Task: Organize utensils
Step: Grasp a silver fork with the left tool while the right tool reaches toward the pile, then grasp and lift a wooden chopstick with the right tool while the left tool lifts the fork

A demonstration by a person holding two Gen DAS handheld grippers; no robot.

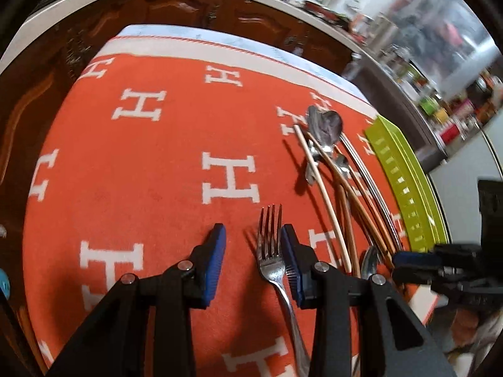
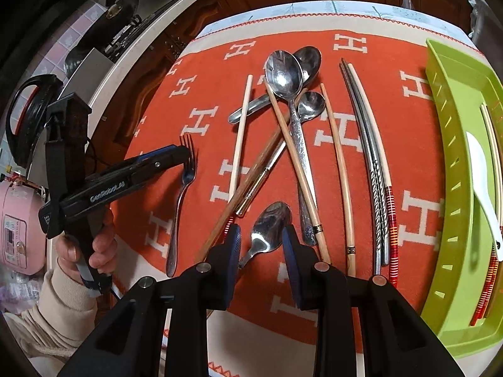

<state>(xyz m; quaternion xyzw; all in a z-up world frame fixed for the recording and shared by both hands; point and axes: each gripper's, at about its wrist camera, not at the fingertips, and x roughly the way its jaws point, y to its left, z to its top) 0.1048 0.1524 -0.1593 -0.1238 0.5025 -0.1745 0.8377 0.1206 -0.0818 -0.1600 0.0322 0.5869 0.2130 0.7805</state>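
Straddling small spoon (image 2: 267,232) lower centre, right gripper (image 2: 261,245) apart; left gripper (image 1: 251,251) apart beside fork (image 1: 272,251). I'd close next.

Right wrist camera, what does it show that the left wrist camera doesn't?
Only the right wrist view shows inside the green tray, where a white spoon lies, and the small spoon between the right gripper fingers. Only the left wrist view shows the left gripper open around the fork. Both show the fork, tray, and chopsticks on the orange cloth.
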